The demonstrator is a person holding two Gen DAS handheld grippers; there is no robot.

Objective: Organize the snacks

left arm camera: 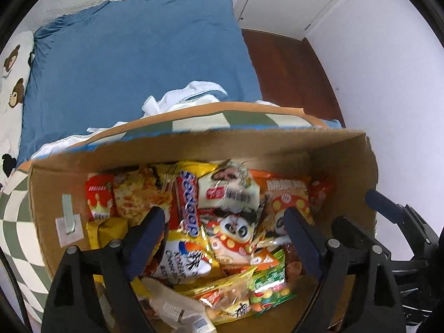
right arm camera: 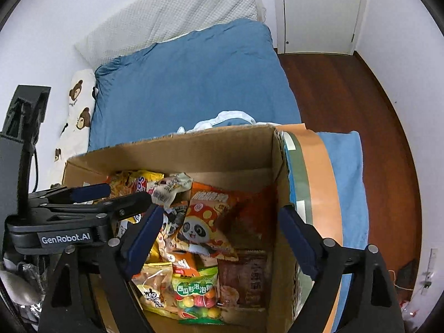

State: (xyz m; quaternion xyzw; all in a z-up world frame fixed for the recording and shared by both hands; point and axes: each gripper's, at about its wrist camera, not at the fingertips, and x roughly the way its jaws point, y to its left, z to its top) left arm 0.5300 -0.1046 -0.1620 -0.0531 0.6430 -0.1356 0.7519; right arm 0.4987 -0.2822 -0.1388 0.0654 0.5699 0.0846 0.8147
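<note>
Below, between and beyond both pairs of tongs: cardboard box (left arm camera: 344,149) on the bed, open at the top, heaped with snack packets. Left tongs (left arm camera: 224,216) spread wide over the heap, gripping nothing; blue pads either side of a panda-printed packet (left arm camera: 236,233), with a red and blue Sedaap packet (left arm camera: 188,202) just beside the left pad and a white packet with a red label (left arm camera: 230,191) farther back toward the box's far wall. Nearer the camera, a green candy packet (left arm camera: 269,285) and a yellow-edged clear packet (left arm camera: 222,299) low between the two fingers. Right tongs (right arm camera: 222,222) likewise wide apart and empty, hanging over the right half of the box; left pad above the packets, right pad at or just outside the box's right wall, which one hard to tell. Straight ahead between those fingers, an orange panda packet (right arm camera: 205,222); below it the green candy packet (right arm camera: 197,291), and a brown packet (right arm camera: 244,277) against the right wall. Left tongs visible from the right wrist view too, black body reaching in from the left edge over the box's left side. Behind the box, blue bedcover (right arm camera: 188,83), white crumpled cloth (left arm camera: 183,97) touching the box's far rim, bear-print pillow (right arm camera: 80,105) at the left, checked green and cream mat (left arm camera: 16,216) under the box.
</note>
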